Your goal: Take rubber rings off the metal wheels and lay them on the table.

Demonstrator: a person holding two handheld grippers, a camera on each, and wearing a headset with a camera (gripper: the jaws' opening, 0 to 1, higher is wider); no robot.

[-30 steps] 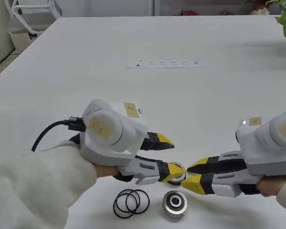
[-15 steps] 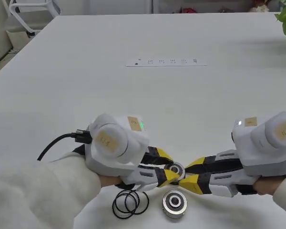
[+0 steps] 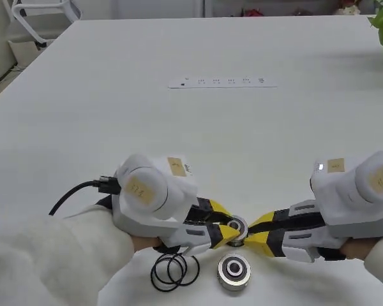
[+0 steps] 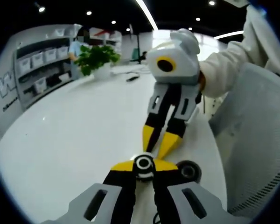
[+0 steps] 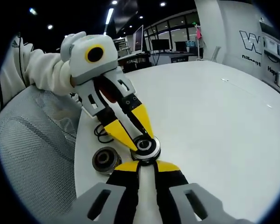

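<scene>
Left gripper (image 4: 144,166): fingers clamped on a metal wheel (image 5: 147,147), held near the front edge of the tabletop (image 3: 179,127).
Right gripper (image 5: 148,165): fingers drawn together at that wheel's rim; whether they have caught any rubber, I cannot tell.
Risk: a thin pinch may slip off, or a hard pull may twist the wheel out of the left fingers, dropping it onto the second wheel (image 3: 233,269).
Containers: none by the work; freed rubber rings (image 3: 174,269) lie loose on the tabletop, just beside the second wheel.

On the white table (image 3: 115,108) lie black rubber rings (image 3: 175,269), a metal wheel (image 3: 233,270) beside them, and a socket strip (image 3: 222,83).
</scene>
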